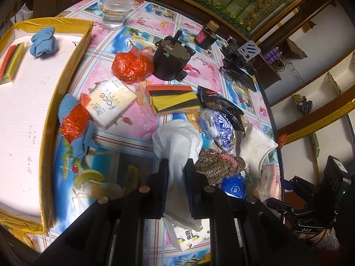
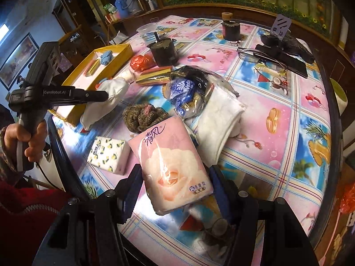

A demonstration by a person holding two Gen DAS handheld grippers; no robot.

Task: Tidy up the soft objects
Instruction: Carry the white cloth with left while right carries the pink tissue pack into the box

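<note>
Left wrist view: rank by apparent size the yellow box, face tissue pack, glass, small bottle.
1. Yellow box, by far the largest.
2. Face tissue pack.
3. Glass, close to the pack and farther from the camera, so that order is unsure.
4. Small bottle.

Open tablecloth on the counter (image 2: 277, 119) at the right side. Left, the yellow box (image 1: 73, 51) has bare floor; motor (image 1: 172, 59) and bags (image 1: 131, 65) crowd the middle.

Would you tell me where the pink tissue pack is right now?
In the right wrist view the pink tissue pack sits low and central between the right gripper's fingers, in front of the knitted bundle.
</note>
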